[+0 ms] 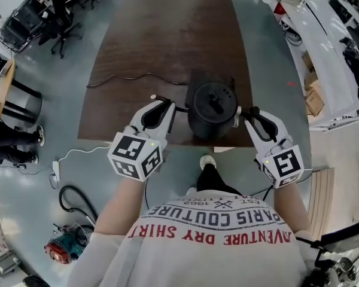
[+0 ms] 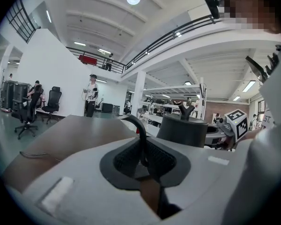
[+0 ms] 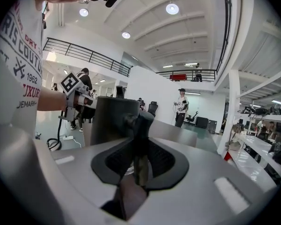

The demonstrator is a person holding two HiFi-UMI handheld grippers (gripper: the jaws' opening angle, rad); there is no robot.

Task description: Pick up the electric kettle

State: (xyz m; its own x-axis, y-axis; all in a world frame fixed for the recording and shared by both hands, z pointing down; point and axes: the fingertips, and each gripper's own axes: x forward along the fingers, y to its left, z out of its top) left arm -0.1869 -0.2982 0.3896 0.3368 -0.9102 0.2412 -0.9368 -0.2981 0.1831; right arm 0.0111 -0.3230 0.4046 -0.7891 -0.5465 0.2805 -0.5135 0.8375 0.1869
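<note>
**A:** Which step are we on?

**B:** Grip's made, so the lift, I'd say. Kettle [image 1: 211,109] is at the near edge of the table [image 1: 143,40], btwn the 2 grippers.

**A:** Right gripper?

**B:** Right gripper [image 1: 246,113] has its jaws fairly wide, clamped on a dark lug [image 3: 139,122] on the kettle's side. Prob. the handle.

**A:** Left?

**B:** Left gripper [image 1: 162,102] is nearly closed, pinching a black strand [image 2: 139,130] that arcs up out of the pads. Maybe the cord, can't say. Its tips are just beside the kettle, apart from it afaict.

**A:** What does the next move need?

**B:** Only 1 grip is on the body, so the kettle could tip or swing. My read: raise both hands together, keep it level, and leave slack in the strand.

**A:** What does 1 view give that the others don't?

**B:** Head view has the layout: lid knob [image 1: 216,104] from above, and a gripper on each side. It doesn't show what's in the jaws. The 2 gripper views do, 1 each. No view shows the kettle's base, so I can't tell if it's off the table.
</note>
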